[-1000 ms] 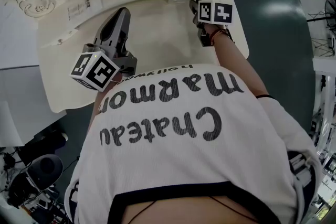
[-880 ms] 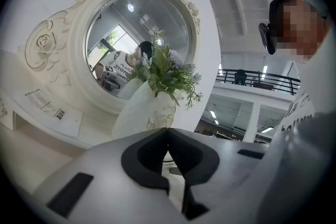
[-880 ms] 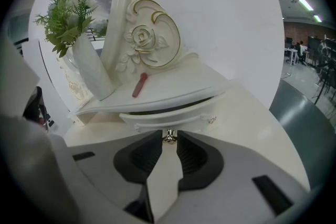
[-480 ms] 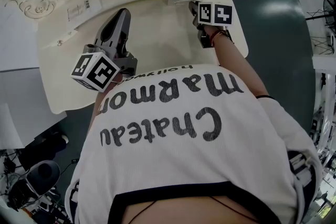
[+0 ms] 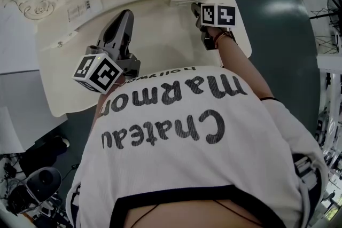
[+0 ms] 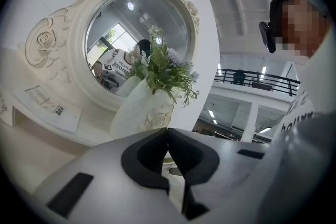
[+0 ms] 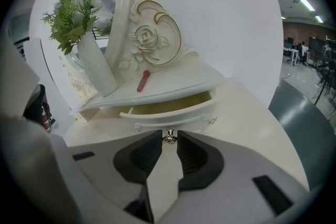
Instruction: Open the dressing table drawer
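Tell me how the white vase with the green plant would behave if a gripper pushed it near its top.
The vase would probably tip rather than slide: it looks tall, and the plant rises well above its mouth. It is likely rigid and breakable, since its glossy white relief surface resembles ceramic. That smooth surface may also be slippery.

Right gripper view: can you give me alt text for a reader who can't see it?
The right gripper is closed on the small metal knob of a cream dressing table drawer, which stands partly pulled out. Above it, a red stick-shaped item lies on the shelf beside a white vase of greenery and a mirror frame carved with a rose.
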`<state>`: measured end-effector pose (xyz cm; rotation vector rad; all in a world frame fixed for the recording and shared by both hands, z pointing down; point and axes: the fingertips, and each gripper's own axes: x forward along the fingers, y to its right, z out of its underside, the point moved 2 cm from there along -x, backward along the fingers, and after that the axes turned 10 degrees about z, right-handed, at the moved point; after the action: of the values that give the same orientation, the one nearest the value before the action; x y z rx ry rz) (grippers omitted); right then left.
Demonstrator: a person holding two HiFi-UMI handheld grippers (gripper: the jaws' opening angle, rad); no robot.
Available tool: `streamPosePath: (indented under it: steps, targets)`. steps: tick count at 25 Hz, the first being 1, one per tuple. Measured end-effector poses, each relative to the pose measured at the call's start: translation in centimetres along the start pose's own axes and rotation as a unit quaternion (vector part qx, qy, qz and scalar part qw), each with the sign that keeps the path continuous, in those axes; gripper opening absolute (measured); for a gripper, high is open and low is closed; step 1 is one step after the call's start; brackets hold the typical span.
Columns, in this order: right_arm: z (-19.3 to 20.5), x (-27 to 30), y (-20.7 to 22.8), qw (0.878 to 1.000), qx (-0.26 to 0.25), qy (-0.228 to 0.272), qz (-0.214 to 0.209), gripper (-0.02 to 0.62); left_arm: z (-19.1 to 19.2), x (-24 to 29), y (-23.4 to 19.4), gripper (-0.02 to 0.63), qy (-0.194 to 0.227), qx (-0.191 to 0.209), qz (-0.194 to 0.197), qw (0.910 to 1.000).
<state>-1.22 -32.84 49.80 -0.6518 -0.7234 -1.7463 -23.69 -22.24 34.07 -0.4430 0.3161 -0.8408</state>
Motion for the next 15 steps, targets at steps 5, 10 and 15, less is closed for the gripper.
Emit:
streamPosePath:
  steps: [5,10,15]
  targets:
    - [-0.01,0.01,-0.11,1.0,0.004,-0.002,0.001,0.1,-0.11,-0.09,-0.11,0.023,-0.001,-0.001,0.001,1.0]
    - [0.23,-0.06,-0.07,1.0,0.007,-0.006,0.0,0.1,-0.13,-0.07,-0.16,0.023,0.001,-0.001,0.002,1.0]
    - [0.38,-0.26,-0.21,1.0,0.007,-0.006,-0.001,0.1,-0.01,0.07,-0.02,0.023,-0.001,-0.001,0.003,1.0]
